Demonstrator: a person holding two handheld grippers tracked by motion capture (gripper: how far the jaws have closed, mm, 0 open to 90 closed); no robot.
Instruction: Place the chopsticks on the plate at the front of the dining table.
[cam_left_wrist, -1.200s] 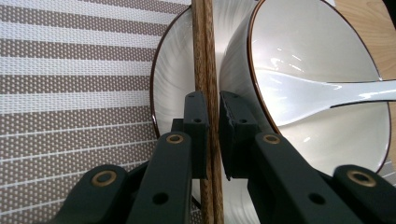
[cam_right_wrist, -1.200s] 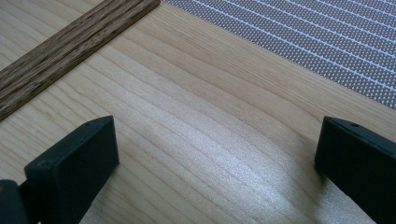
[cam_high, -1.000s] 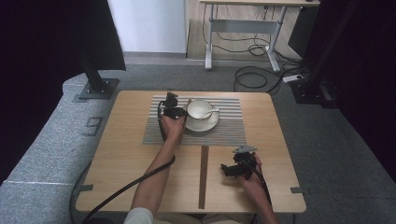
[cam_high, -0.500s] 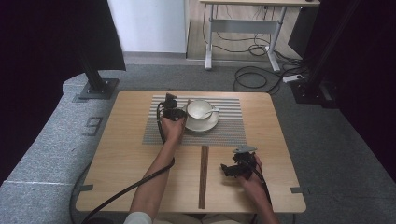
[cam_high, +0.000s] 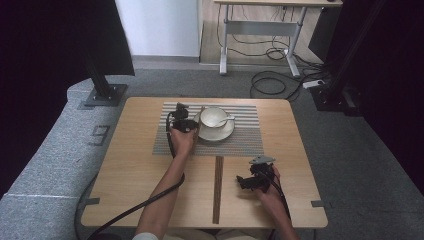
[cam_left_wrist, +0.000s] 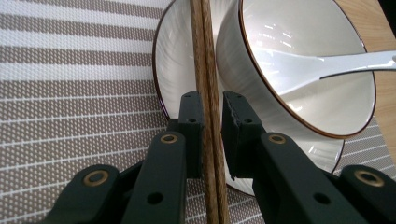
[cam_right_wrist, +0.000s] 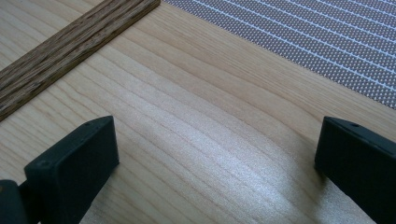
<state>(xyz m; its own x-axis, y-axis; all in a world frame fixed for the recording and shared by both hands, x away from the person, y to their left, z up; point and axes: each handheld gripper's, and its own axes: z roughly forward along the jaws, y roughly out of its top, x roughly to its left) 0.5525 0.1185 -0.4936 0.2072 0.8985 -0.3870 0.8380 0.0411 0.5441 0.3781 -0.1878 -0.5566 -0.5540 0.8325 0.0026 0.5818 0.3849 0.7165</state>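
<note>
A pair of brown wooden chopsticks (cam_left_wrist: 208, 70) lies across the rim of a white saucer (cam_left_wrist: 173, 56), beside the white bowl (cam_left_wrist: 303, 93) that holds a white spoon (cam_left_wrist: 327, 63). My left gripper (cam_left_wrist: 212, 100) straddles the chopsticks. Its jaws have just been opening, and a narrow gap shows at the right pad, so the sticks are between the pads but not pinched. In the high view this gripper (cam_high: 183, 117) sits at the left of the bowl (cam_high: 214, 117) on the striped placemat (cam_high: 245, 140). My right gripper (cam_high: 246, 181) rests open over bare table (cam_right_wrist: 187, 140).
A dark wooden strip (cam_high: 218, 190) runs down the middle of the table's near half, just left of my right gripper. The placemat's corner (cam_right_wrist: 303, 42) lies ahead of the right jaws. A black cable (cam_high: 140, 207) trails from the left gripper off the front edge.
</note>
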